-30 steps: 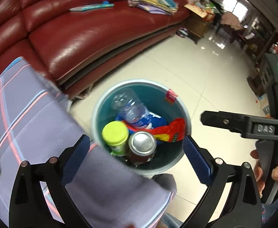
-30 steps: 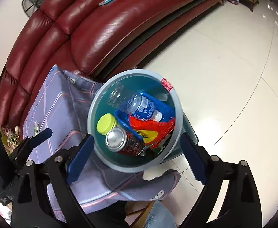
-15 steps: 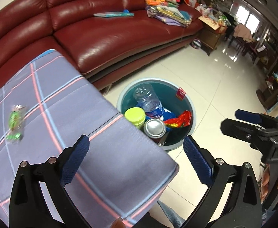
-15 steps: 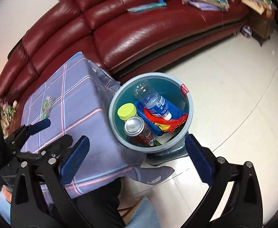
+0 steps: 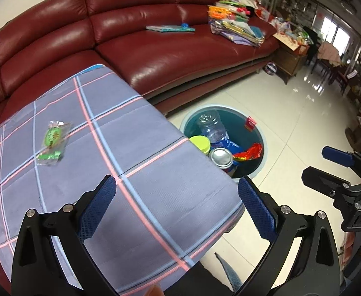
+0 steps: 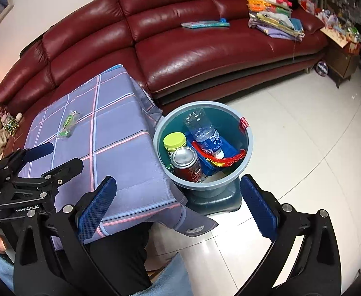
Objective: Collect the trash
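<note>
1. Your left gripper (image 5: pixel 176 207): blue-padded fingers spread wide, holding nothing, hanging over the near right corner of the table draped in a lilac cloth with pink and blue check lines (image 5: pixel 111 162).
2. Your right gripper (image 6: pixel 178 207): fingers likewise wide apart and empty, poised above the table's right edge and the floor beside it.
3. Green-printed clear plastic wrapper (image 5: pixel 52 143): lies flat on the cloth toward the far left, well apart from both grippers, with bare cloth all round it.
4. Round grey-blue plastic bin with teal inside (image 6: pixel 248 133): stands on the white tiled floor (image 6: pixel 303 148), just beside the table's right edge. It holds a clear plastic bottle (image 6: pixel 203 133), a yellow-lidded jar (image 6: pixel 175 141), a metal can (image 6: pixel 186 159) and red crumpled packaging (image 6: pixel 229 159).
5. Hidden: in your left view the cloth edge covers the bin's near left side; the bin's bottom contents are too dark to make out.
6. Dark red leather sofa (image 6: pixel 205 56): runs behind the table and bin; open floor lies to the right.
</note>
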`<state>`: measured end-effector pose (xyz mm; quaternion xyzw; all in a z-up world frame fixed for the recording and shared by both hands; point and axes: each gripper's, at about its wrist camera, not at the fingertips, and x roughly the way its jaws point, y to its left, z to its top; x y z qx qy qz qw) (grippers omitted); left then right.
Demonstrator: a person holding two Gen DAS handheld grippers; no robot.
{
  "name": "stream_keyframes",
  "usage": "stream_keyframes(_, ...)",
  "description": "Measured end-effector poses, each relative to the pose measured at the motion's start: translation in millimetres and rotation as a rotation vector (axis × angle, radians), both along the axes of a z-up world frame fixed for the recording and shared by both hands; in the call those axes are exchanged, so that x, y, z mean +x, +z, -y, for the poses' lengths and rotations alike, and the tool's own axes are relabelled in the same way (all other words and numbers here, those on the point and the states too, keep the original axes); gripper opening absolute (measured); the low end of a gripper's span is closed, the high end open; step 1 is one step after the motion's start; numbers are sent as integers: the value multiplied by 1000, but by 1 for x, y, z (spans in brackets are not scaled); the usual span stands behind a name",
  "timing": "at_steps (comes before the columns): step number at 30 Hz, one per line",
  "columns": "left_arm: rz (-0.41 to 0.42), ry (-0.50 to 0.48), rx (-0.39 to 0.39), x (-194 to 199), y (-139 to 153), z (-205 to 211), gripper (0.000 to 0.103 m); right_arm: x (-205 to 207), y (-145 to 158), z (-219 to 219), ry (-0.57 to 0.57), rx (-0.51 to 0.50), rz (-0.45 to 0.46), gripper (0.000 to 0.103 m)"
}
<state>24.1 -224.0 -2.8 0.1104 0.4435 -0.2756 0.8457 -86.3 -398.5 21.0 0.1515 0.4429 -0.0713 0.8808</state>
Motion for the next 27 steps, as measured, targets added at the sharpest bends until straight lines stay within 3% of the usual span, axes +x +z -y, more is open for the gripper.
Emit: stream_keyframes(27, 19, 44, 12, -2, 0, -22, 99, 2, -2, -10, 15, -11, -24, 96)
